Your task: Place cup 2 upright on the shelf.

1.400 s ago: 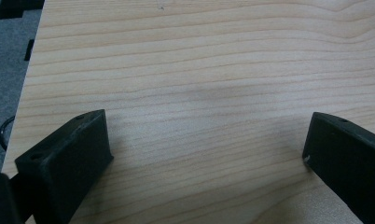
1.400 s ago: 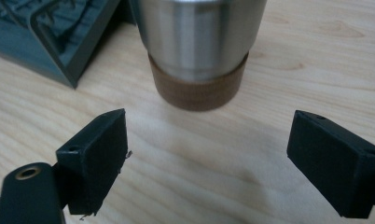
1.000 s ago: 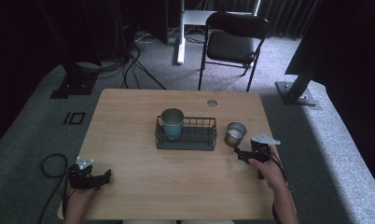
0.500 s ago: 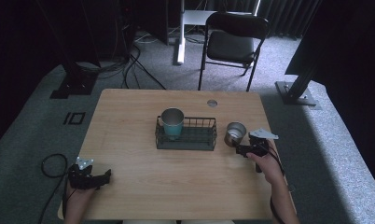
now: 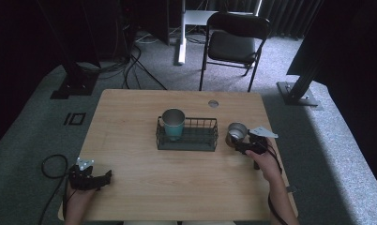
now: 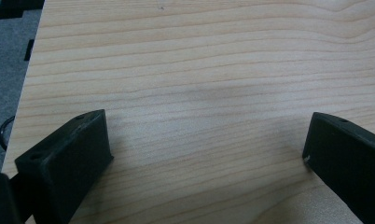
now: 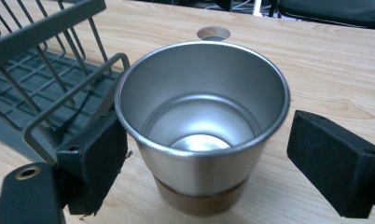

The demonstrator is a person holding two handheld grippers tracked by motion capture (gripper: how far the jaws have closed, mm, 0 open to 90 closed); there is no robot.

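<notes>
Right gripper [image 7: 206, 163] moved up to steel cup [image 7: 202, 121]; jaws spread, cup between.

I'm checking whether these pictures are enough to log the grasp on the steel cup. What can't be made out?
- Steel cup, right gripper view: its back wall outside is hidden by its own body; whether the left jaw touches it cannot be told.
- Right gripper, high view: too small to judge the jaw gap.
- Teal cup in the wire basket, high view: its inside is too small to read.
- Left gripper, left gripper view: jaws cut off by the bottom edge.
</notes>
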